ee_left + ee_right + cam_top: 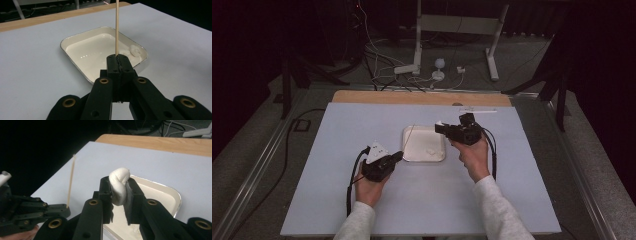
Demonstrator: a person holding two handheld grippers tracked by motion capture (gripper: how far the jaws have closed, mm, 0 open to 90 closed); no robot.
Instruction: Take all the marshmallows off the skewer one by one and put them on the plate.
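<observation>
1. Left claw is seen pressed together on a thin wooden skewer, which stands upright from the tips.
2. Right claw is seen pinching a white soft lump; the top of the lump bulges out above the jaws.
3. In the high view, the left claw is held just beside the left edge of the tray, near the table.
4. The right claw is held over the tray's upper right corner, raised off it.
5. A white tray with a silvery rim is seen on the pale table cover, roughly mid-table.
6. A second white lump is seen lying in the tray near its right side, as viewed from the left gripper.
7. From the right gripper view, the tray lies below and behind the held lump; the left claw and skewer are seen off to the left, well apart from the lump.
8. A bare wooden strip is exposed along the table's far edge.
9. Both grippers are held by hands in light sleeves.
</observation>
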